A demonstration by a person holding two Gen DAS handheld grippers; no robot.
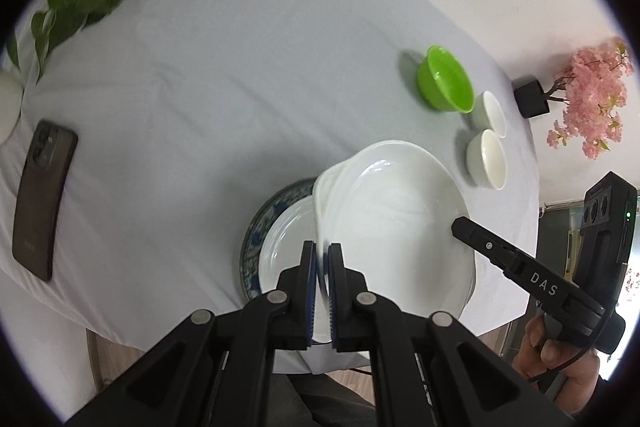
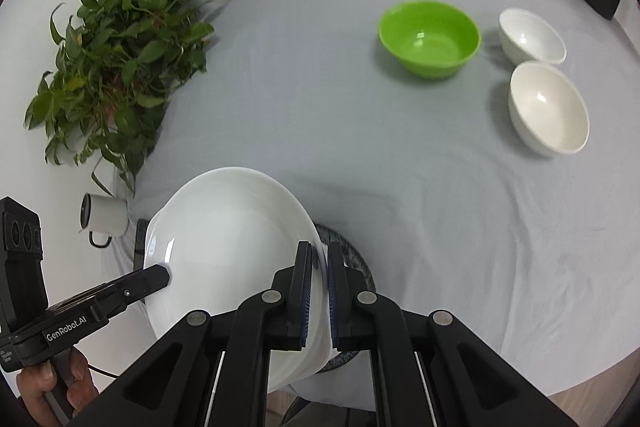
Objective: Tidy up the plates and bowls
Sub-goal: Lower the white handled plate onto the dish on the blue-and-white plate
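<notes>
Grey-clothed desk [image 2: 400, 187]: left gripper [image 1: 322, 267] and right gripper [image 2: 319, 267], fingers clamped on opposite rims, carry the white plate [image 1: 396, 211] above the blue-patterned plate stack [image 1: 256, 231]. Judged next: lower it level, then release.

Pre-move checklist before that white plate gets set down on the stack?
1. Left gripper clamped on white plate rim: ok.
2. Right gripper clamped on the opposite rim: ok.
3. Plate level: not ok, tilted.
4. Blue-patterned plate below, with a white plate already on it, otherwise free: ok.
5. Plate centred over the stack: cannot tell.
6. Green bowl and two white bowls well clear: ok.
</notes>
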